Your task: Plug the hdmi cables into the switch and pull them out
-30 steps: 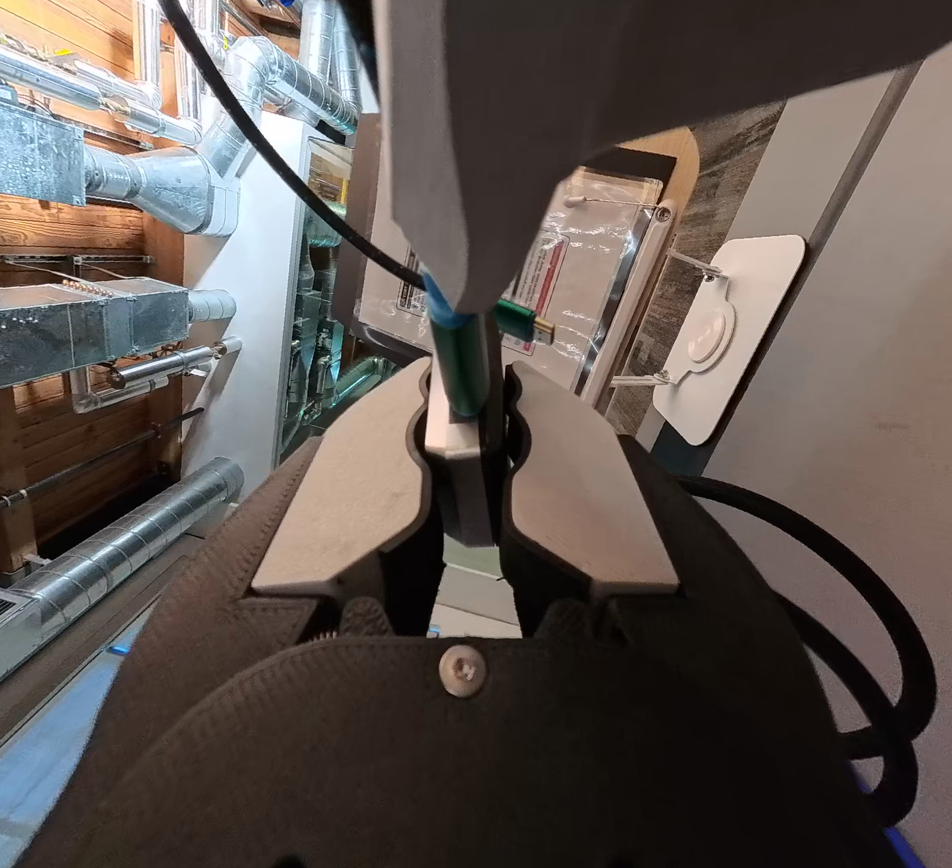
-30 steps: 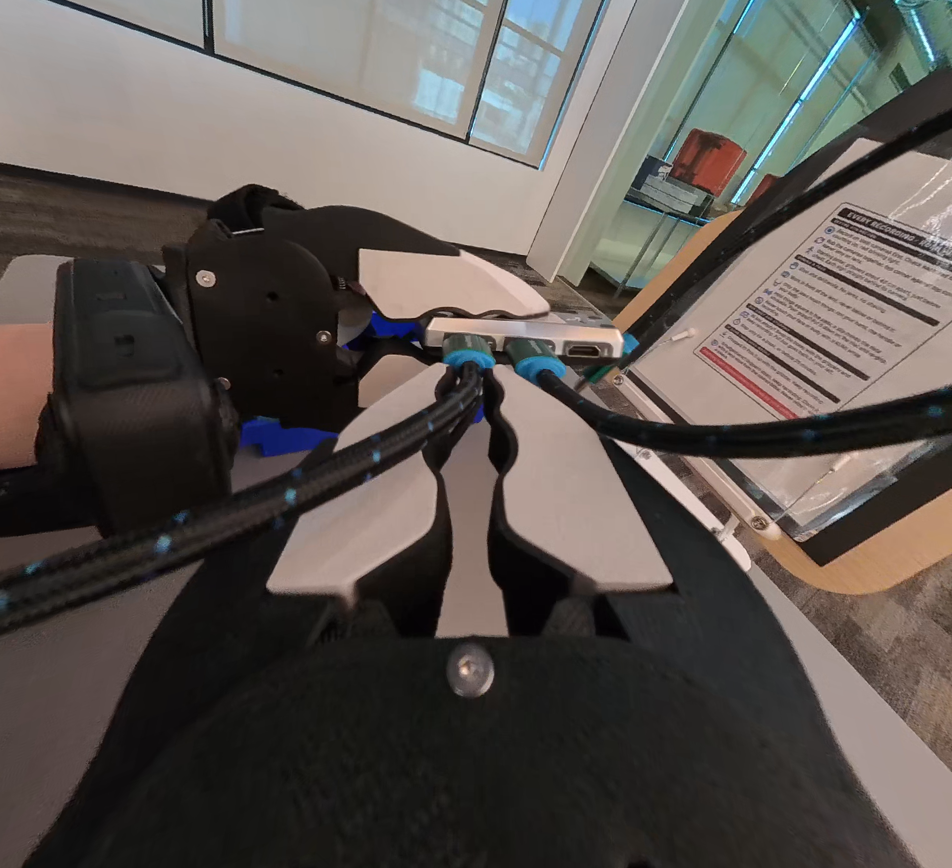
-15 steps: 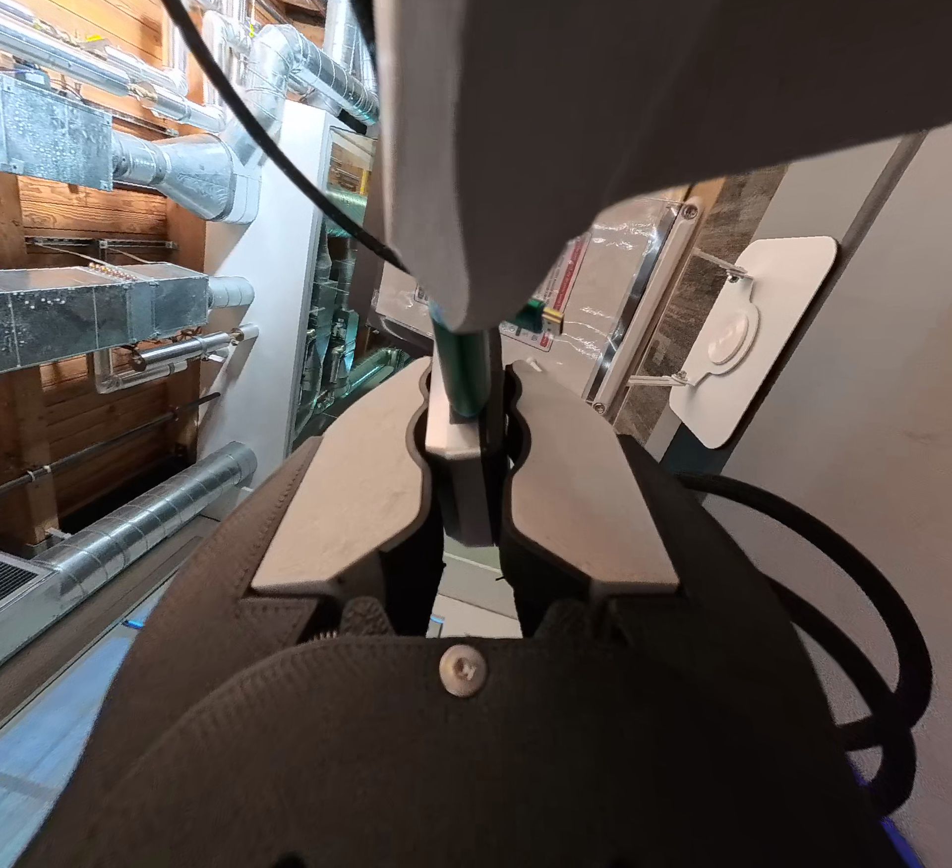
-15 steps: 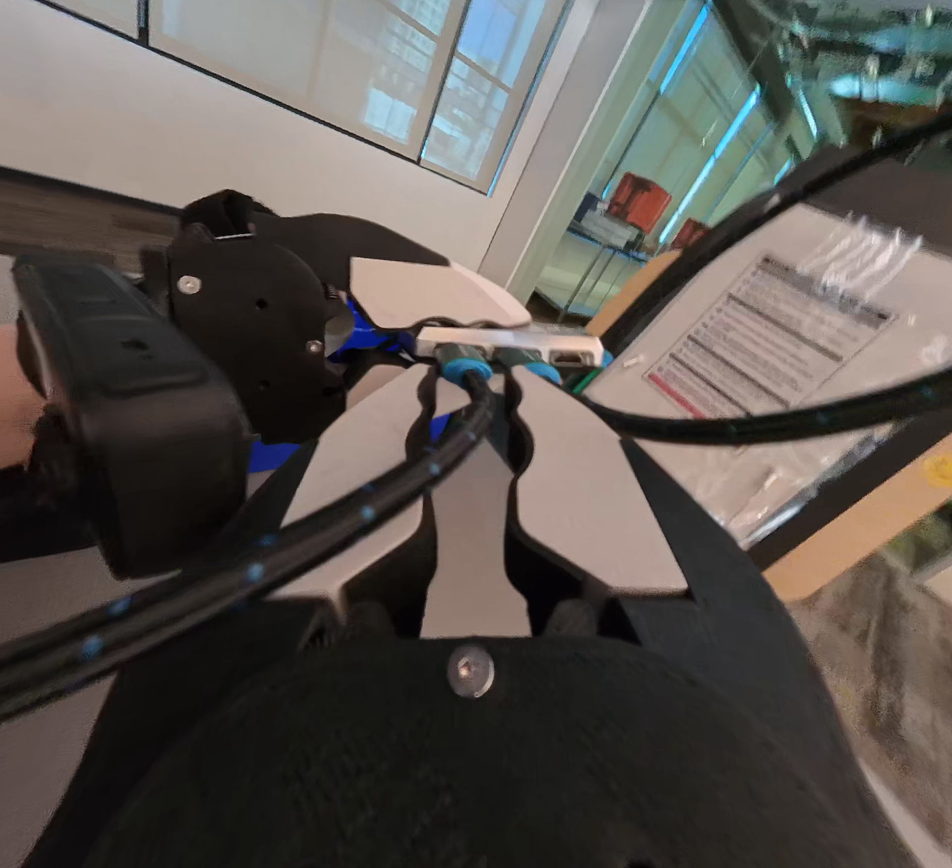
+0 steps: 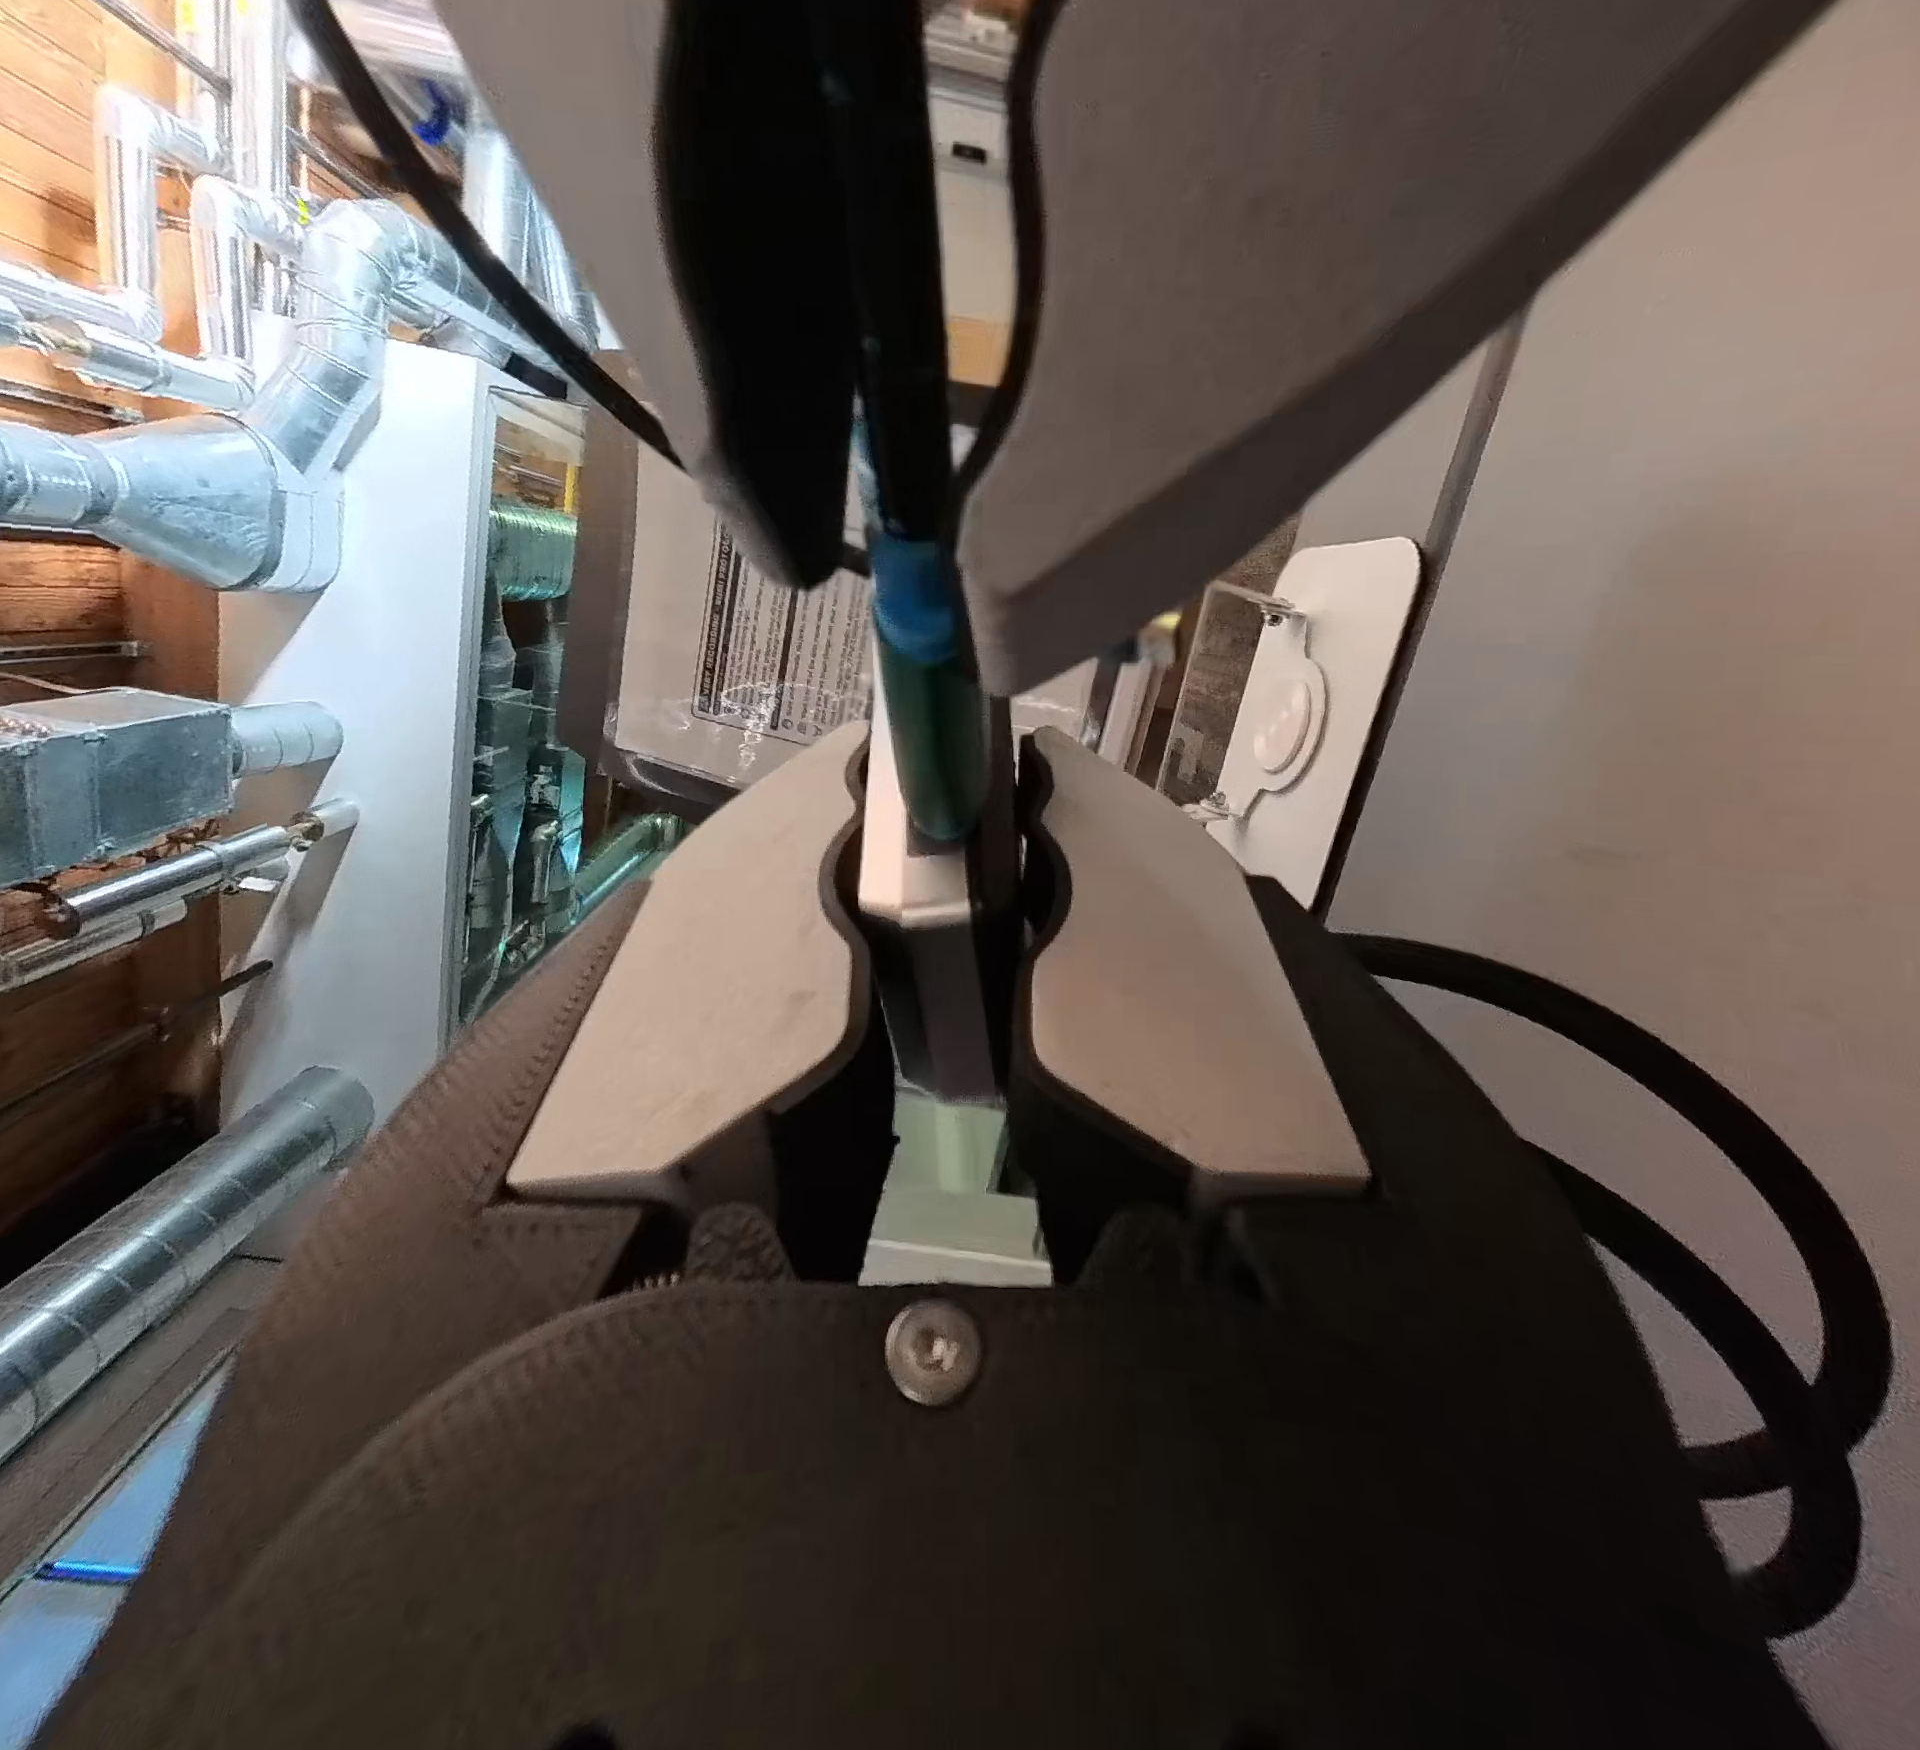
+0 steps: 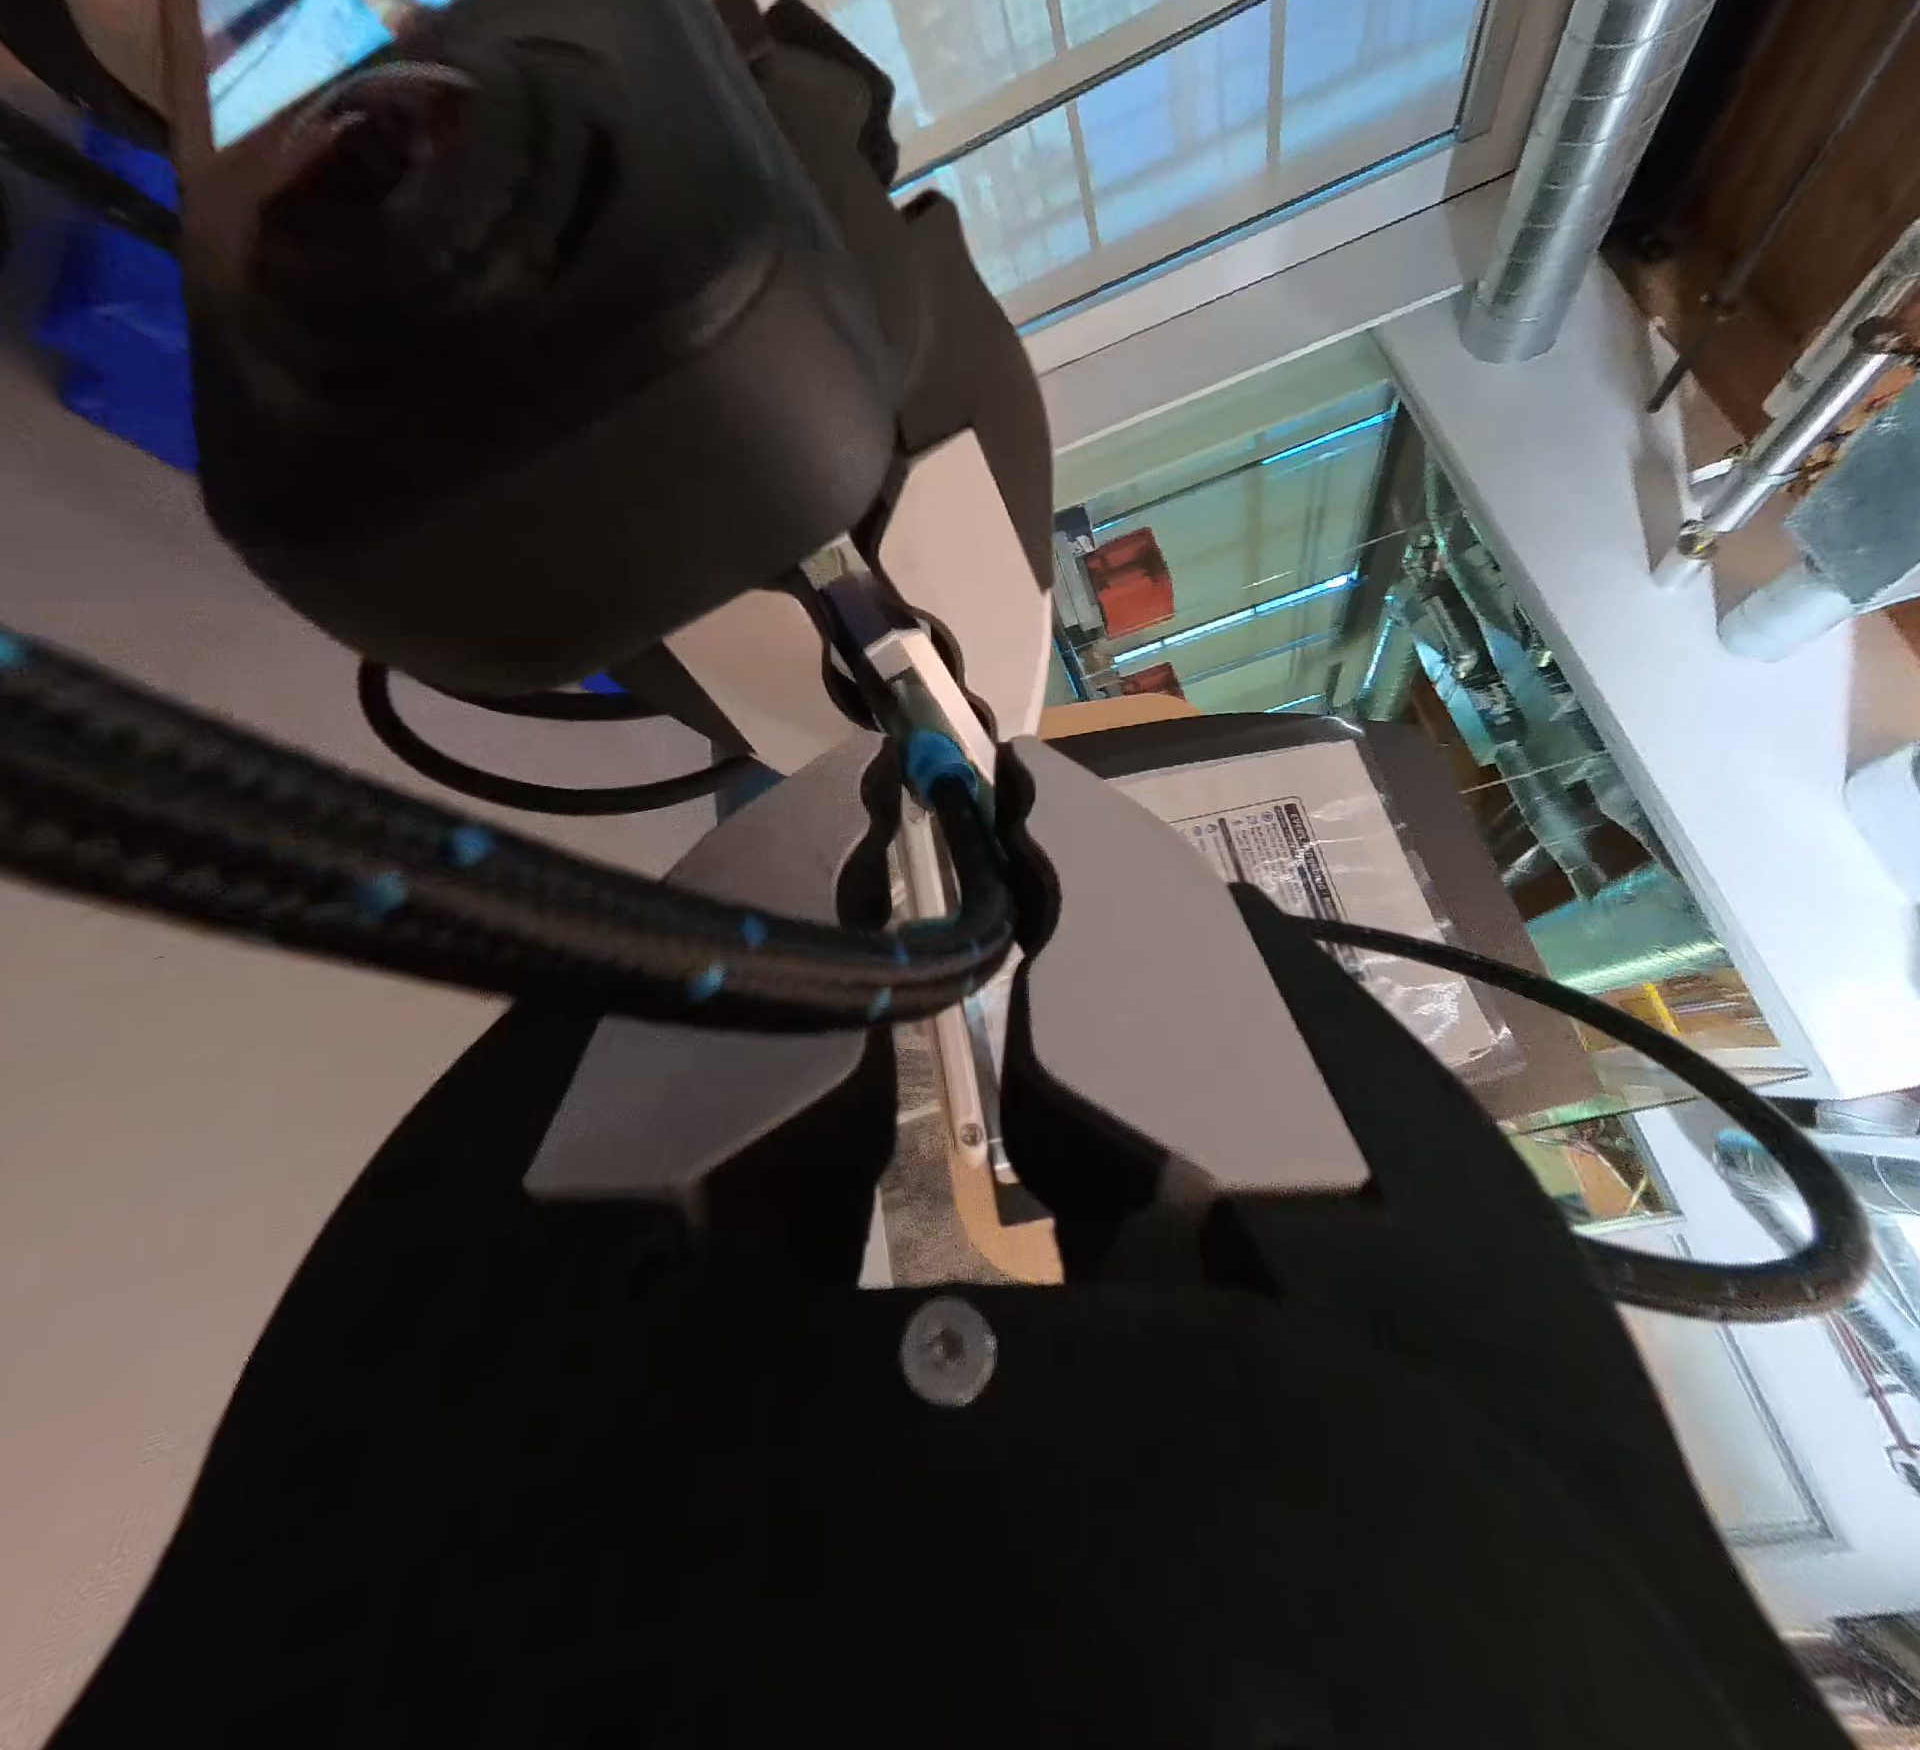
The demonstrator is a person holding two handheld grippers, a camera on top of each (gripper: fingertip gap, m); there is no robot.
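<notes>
Left gripper (image 5: 940,853): fingers clamped on the silver switch (image 5: 914,890), held edge-on in the air. Right gripper (image 6: 940,833): fingers narrowed around the braided hdmi cable (image 6: 520,911) just behind its blue-collared plug (image 6: 930,760), which sits in the switch

Silver ducts (image 5: 197,495) cross wood panelling; gridded windows (image 6: 1195,38) (daylit) opposite.

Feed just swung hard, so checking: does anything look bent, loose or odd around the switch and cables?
Nothing looks damaged. The left gripper clamps the silver switch edge-on, a green plug seated in it. The one oddity: the braided cable bends sharply where the right gripper pinches it behind the plug.
</notes>
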